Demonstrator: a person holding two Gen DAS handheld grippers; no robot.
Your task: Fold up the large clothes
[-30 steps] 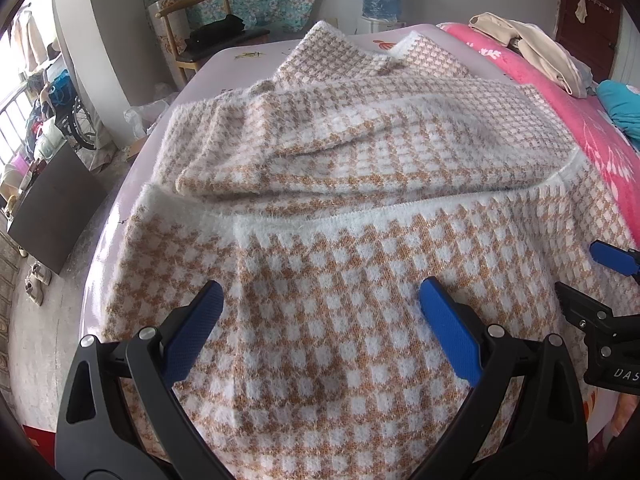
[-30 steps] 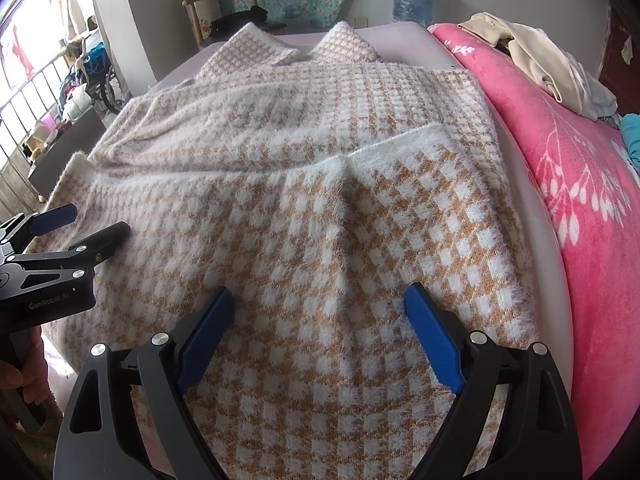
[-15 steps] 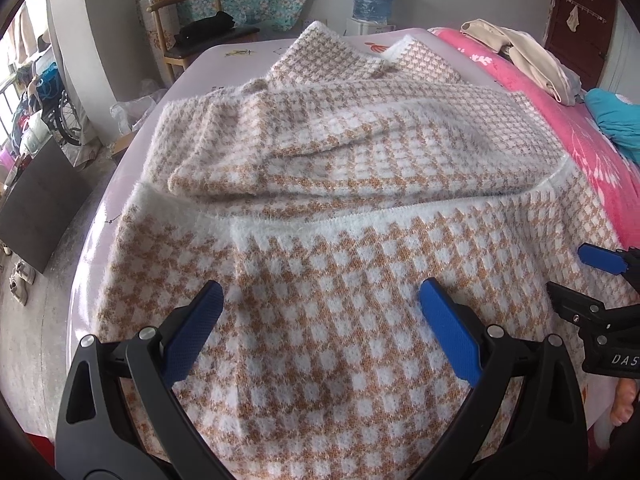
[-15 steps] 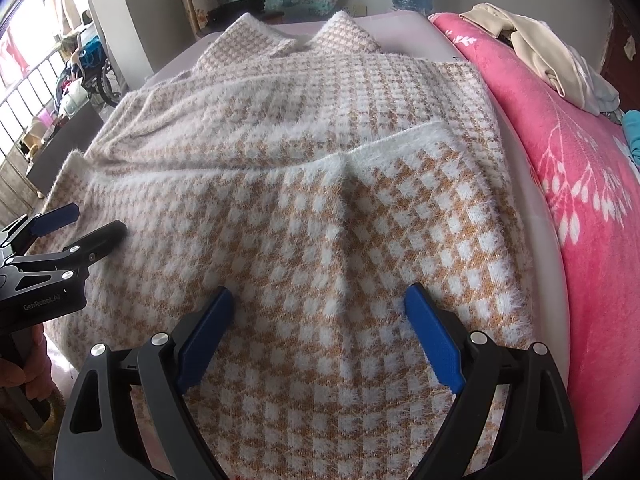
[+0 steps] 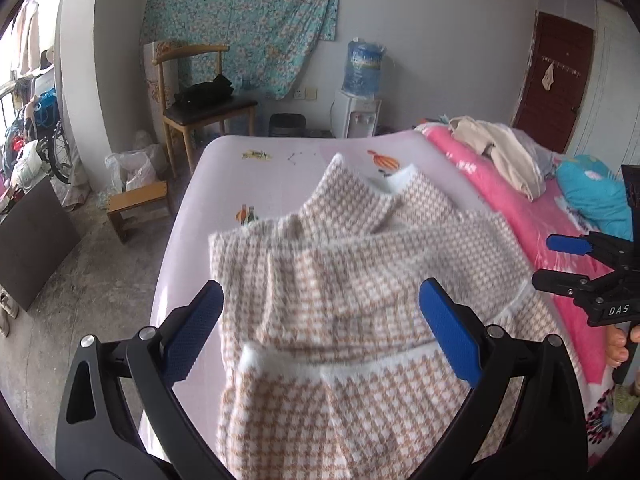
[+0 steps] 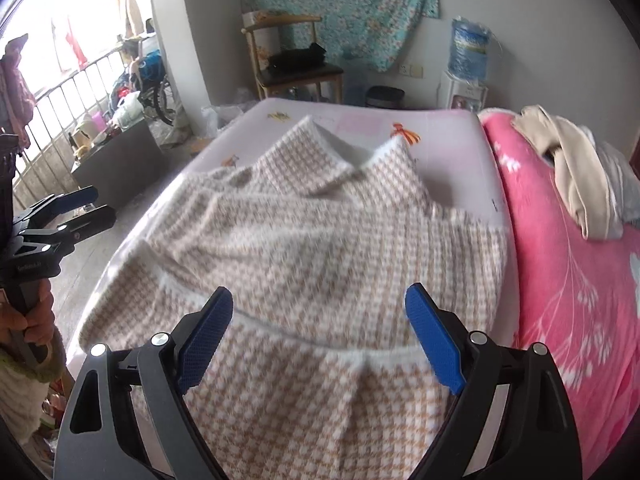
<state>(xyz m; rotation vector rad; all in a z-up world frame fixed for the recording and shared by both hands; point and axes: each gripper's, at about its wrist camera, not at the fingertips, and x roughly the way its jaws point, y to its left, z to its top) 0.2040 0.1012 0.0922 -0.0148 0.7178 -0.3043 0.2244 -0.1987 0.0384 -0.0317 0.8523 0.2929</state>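
Grey walls close in a bedroom where a turquoise floral cloth hangs behind a wooden chair, and a water dispenser stands beside it with a blue bottle on top. Most of the floor space is taken by a bed under a pale lilac sheet printed with small cartoon figures. Along its right side lies a pink flowered blanket, with beige clothes heaped on it.

Spread across the lilac sheet is the large tan-and-white houndstooth sweater, fuzzy, with white trim. Its lower part is turned up over the body, so a white hem runs across it, and the collar points toward the far end of the bed.

Above the sweater's near portion hangs the left gripper, its blue-padded jaws spread wide apart with nothing between them. Likewise the right gripper hangs over the cloth, jaws wide apart and empty. Each shows at the edge of the other's view, held by a hand.
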